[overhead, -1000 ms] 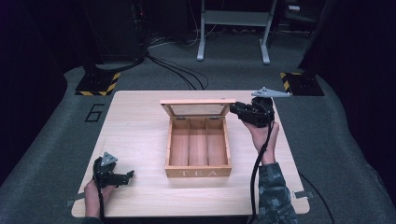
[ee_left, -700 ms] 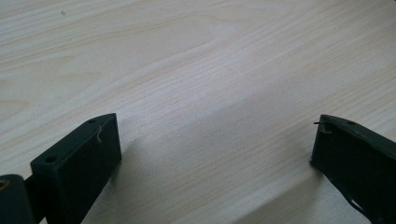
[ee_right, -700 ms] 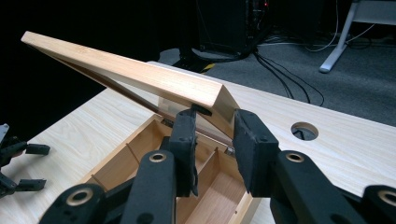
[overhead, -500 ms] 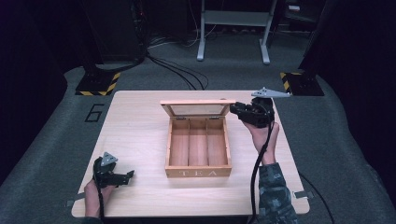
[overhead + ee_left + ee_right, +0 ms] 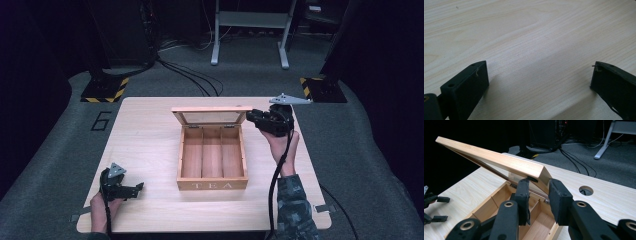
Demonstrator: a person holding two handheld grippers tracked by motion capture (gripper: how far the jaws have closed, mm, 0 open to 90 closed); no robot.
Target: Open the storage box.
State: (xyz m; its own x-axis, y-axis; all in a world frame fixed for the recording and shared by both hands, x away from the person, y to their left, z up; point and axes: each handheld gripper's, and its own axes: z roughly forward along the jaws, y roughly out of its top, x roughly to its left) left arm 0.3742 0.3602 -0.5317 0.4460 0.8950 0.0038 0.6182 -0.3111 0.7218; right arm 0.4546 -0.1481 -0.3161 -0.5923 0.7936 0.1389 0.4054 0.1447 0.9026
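the tea box (image 5: pixel 212 159) sits mid-table with its three compartments bare, and its lid (image 5: pixel 210 116) stands raised off the back edge on the hinges. the right gripper (image 5: pixel 537 191) is clamped on the lid's right side frame, one jaw inside against the glass pane, the other outside. the left gripper (image 5: pixel 131 189) rests on the table (image 5: pixel 145 140) well to the front-left of the box, jaws spread wide with nothing but bare wood between them.

the main risk, as i judge it, is the lid slipping out of that narrow pinch (the hold is on a thin frame edge, near a corner) and slamming down on the box, or swinging past upright and straining the hinges. a pull that is off the hinge arc could also drag or tip the whole box, since nothing pins it down.

around the box the table is plain; a round cable hole (image 5: pixel 586 190) lies to the box's right. beyond the box's back edge, on the floor, run cables (image 5: pixel 190 80) and a grey stand (image 5: pixel 250 35). nothing blocks the lid's swing.
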